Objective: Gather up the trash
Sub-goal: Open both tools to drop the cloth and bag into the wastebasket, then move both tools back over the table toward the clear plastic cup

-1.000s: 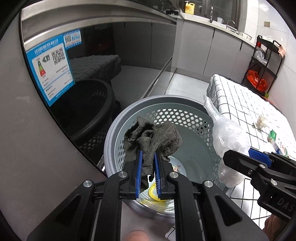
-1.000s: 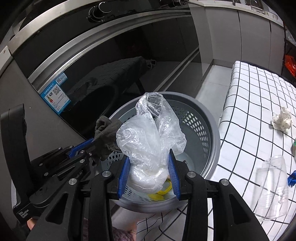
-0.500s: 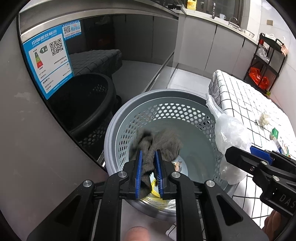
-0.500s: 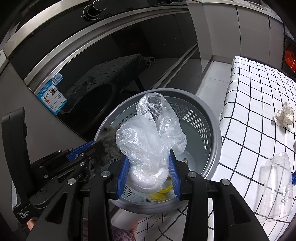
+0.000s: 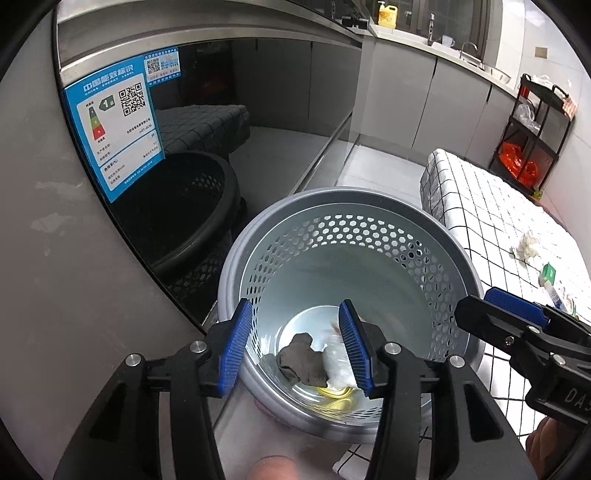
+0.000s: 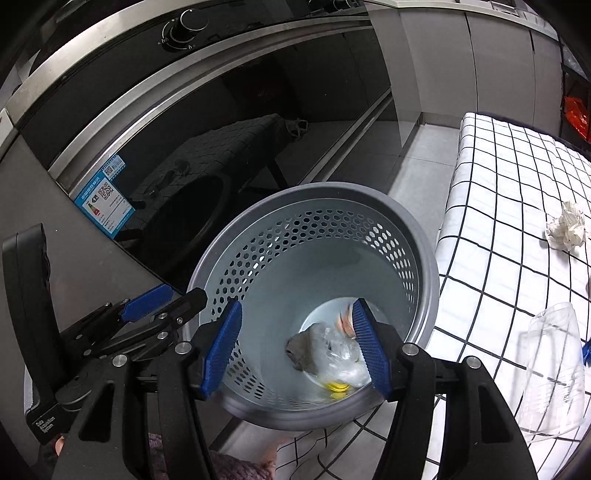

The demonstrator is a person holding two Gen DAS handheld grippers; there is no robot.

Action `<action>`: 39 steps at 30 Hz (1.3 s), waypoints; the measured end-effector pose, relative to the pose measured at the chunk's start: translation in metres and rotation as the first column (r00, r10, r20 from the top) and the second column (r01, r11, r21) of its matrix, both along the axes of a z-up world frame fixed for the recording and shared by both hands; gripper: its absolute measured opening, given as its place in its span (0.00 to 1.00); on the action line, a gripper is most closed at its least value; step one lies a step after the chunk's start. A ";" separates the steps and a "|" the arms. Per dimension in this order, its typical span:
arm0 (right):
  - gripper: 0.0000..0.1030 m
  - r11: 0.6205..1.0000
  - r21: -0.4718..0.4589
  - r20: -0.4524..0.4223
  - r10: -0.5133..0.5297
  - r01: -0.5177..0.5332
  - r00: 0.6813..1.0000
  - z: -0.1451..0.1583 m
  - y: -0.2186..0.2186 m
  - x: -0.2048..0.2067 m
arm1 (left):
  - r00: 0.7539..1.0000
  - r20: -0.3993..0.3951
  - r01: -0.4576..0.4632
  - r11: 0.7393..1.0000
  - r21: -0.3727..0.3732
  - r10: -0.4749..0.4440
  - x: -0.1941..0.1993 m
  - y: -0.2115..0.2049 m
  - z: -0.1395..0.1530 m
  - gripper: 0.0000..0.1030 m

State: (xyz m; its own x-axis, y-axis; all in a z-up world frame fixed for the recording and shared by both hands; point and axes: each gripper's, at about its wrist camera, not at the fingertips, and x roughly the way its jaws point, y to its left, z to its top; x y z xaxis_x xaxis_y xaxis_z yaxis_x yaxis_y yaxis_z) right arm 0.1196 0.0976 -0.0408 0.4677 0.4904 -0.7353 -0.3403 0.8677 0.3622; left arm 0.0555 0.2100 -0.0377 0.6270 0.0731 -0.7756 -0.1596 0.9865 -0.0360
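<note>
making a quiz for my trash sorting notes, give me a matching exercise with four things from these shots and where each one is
Things:
1. grey rag
2. crumpled paper
3. clear plastic cup
4. yellow bottle

Places:
A. on the far kitchen counter
B. on its side on the checked tablecloth
C. at the bottom of the grey perforated bin
D. bunched on the cloth, farther along

Pairs: 1-C, 2-D, 3-B, 4-A

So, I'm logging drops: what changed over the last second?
Both grippers opened. The left gripper let go of the grey rag, the right gripper the clear plastic bag; both fell to the bottom of the grey basket. The basket and crumpled tissue stayed put.
</note>
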 end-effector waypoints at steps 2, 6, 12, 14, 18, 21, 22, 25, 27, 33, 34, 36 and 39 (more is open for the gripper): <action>0.58 1.000 0.001 0.001 0.000 0.000 1.000 0.000 0.000 0.000 | 1.000 -0.001 -0.001 1.000 0.001 0.001 0.000 0.000 0.000 0.47; 0.58 1.000 0.002 0.003 -0.001 0.001 1.000 0.001 0.000 0.000 | 1.000 0.001 0.000 1.000 0.001 0.000 0.000 0.000 0.000 0.47; 0.58 1.000 0.004 0.007 -0.004 0.004 1.000 0.002 -0.003 -0.004 | 1.000 0.004 0.001 1.000 0.000 -0.001 -0.001 -0.001 0.000 0.48; 0.58 1.000 0.005 0.008 -0.005 0.005 1.000 0.002 -0.005 -0.005 | 1.000 0.006 0.001 1.000 0.000 -0.001 -0.002 -0.001 0.000 0.48; 0.58 1.000 0.002 0.017 -0.010 0.010 1.000 0.005 -0.008 -0.008 | 1.000 0.010 0.005 1.000 0.003 -0.005 -0.003 -0.003 0.001 0.50; 0.58 1.000 0.003 0.023 -0.014 0.014 1.000 0.007 -0.011 -0.011 | 1.000 0.017 0.009 1.000 0.008 -0.009 -0.004 -0.006 0.003 0.51; 0.58 1.000 0.003 0.024 -0.016 0.016 1.000 0.008 -0.012 -0.011 | 1.000 0.018 0.011 1.000 0.010 -0.011 -0.004 -0.007 0.003 0.51; 0.58 1.000 0.005 0.027 -0.022 0.022 0.999 0.009 -0.017 -0.015 | 1.000 0.020 0.016 1.000 0.013 -0.017 -0.004 -0.009 0.004 0.51; 0.58 1.000 0.005 0.029 -0.028 0.028 0.999 0.010 -0.019 -0.017 | 1.000 0.023 0.021 1.000 0.016 -0.021 -0.005 -0.011 0.005 0.52; 0.58 0.999 0.004 0.048 -0.045 0.045 0.998 0.015 -0.028 -0.025 | 0.999 0.038 0.037 0.999 0.024 -0.038 -0.008 -0.020 0.008 0.55; 0.58 0.999 0.004 0.051 -0.048 0.048 0.998 0.016 -0.030 -0.026 | 0.998 0.040 0.040 0.999 0.026 -0.041 -0.008 -0.022 0.009 0.55; 0.58 0.998 0.006 0.055 -0.056 0.056 0.997 0.018 -0.034 -0.029 | 0.998 0.045 0.047 0.998 0.033 -0.048 -0.009 -0.025 0.009 0.55; 0.58 0.997 0.010 0.058 -0.071 0.071 0.996 0.020 -0.042 -0.032 | 0.997 0.052 0.055 0.998 0.033 -0.057 -0.009 -0.029 0.011 0.57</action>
